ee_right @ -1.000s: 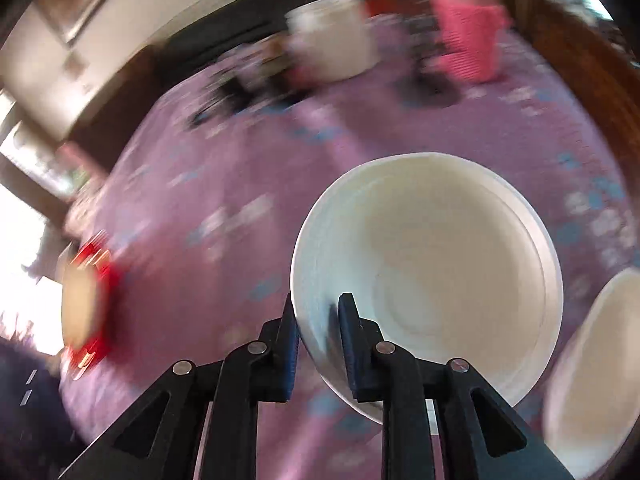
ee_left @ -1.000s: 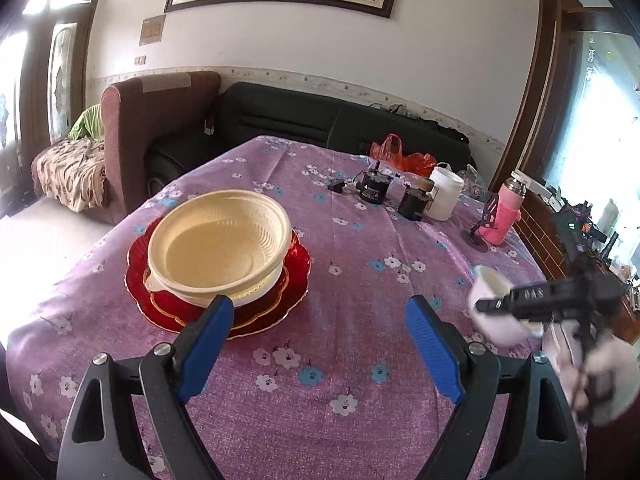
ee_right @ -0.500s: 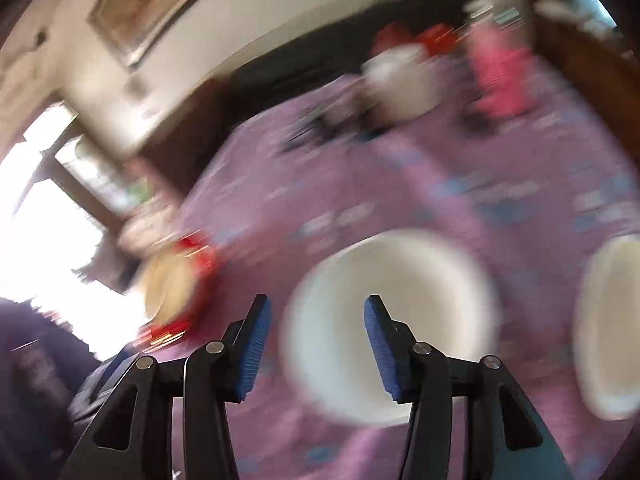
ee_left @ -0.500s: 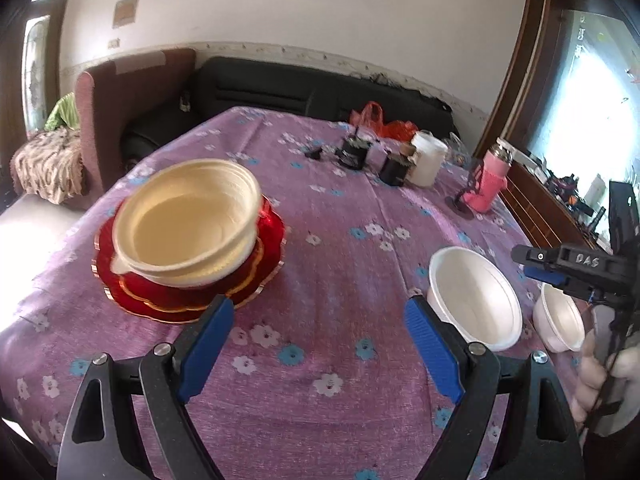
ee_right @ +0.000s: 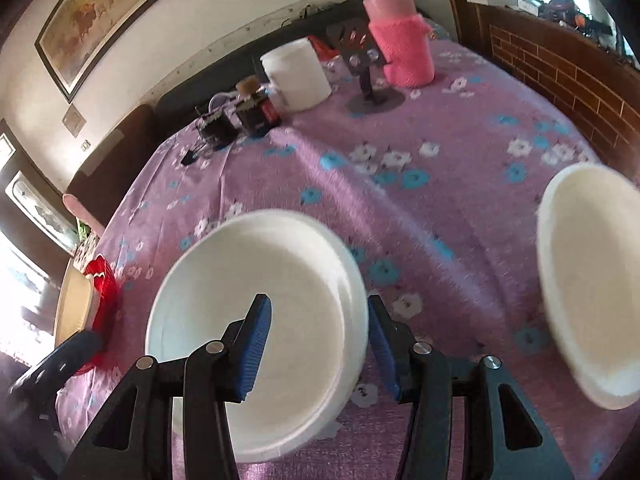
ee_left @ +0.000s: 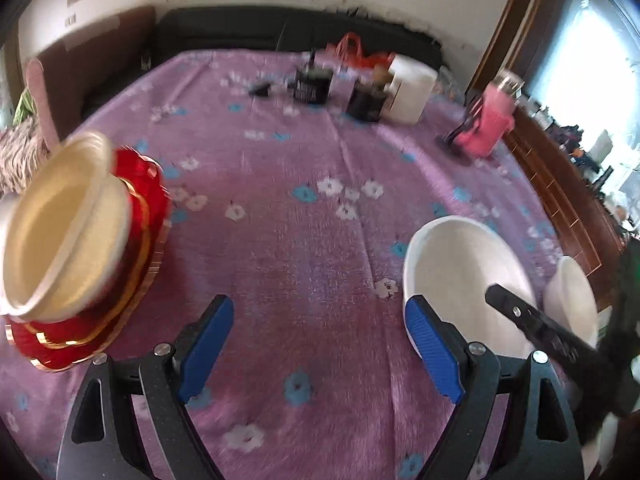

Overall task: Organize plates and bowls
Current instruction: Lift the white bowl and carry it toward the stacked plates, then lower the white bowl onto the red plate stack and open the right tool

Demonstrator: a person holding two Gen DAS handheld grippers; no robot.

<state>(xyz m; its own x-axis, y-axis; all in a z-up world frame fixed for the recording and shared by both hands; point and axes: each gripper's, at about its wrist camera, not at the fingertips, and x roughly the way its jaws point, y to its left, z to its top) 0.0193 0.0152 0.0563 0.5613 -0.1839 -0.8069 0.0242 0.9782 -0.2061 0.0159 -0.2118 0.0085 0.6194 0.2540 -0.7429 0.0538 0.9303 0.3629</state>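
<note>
Purple flowered cloth [ee_left: 304,264] fills the left view; the left gripper [ee_left: 320,344] hangs open and empty over it, between the cream bowls on red plates [ee_left: 148,216] and the white bowl [ee_left: 452,268], with a smaller bowl [ee_left: 572,300] beyond.

In the right view, the right gripper [ee_right: 320,344] is parted, straddling the white bowl's [ee_right: 256,320] near rim, gripping nothing; the smaller bowl [ee_right: 588,280] sits apart, probably awaiting stacking.
</note>
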